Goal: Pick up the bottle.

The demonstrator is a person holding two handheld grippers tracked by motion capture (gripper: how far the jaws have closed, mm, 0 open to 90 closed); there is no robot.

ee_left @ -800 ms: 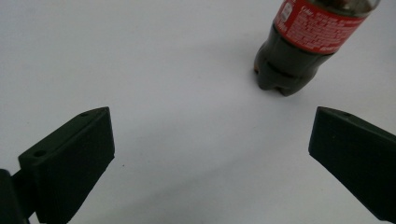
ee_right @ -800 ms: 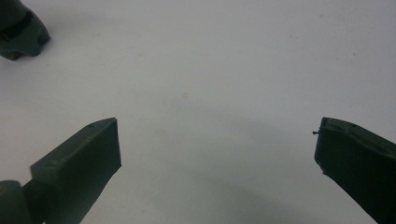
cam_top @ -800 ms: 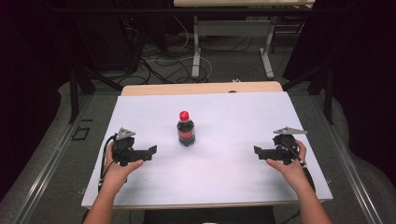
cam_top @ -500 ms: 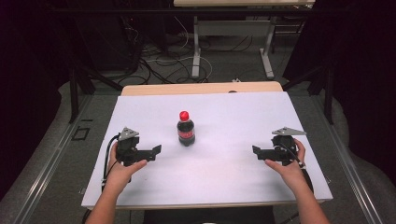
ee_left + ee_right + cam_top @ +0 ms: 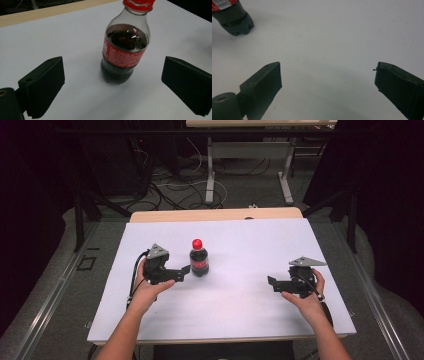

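Red-capped plastic cola bottle [image 5: 199, 258] upright on white table [image 5: 240, 305], left gripper [image 5: 183, 270] just beside it, jaws apart, right gripper [image 5: 270, 282] well away, jaws apart.

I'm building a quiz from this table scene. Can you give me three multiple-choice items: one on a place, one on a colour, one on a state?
1. Which gripper is nearer the bottle?
A. left gripper
B. right gripper
C. both equally near

2. What colour is the bottle's cap?
A. blue
B. red
C. white

3. How does the left gripper stand to the bottle?
A. shut on it
B. open, bottle ahead, untouched
C. lifting it

Answers: 1 A, its tips are just beside the bottle in the high view. 2 B, the cap shows red. 3 B, the left gripper view shows both jaws wide apart.
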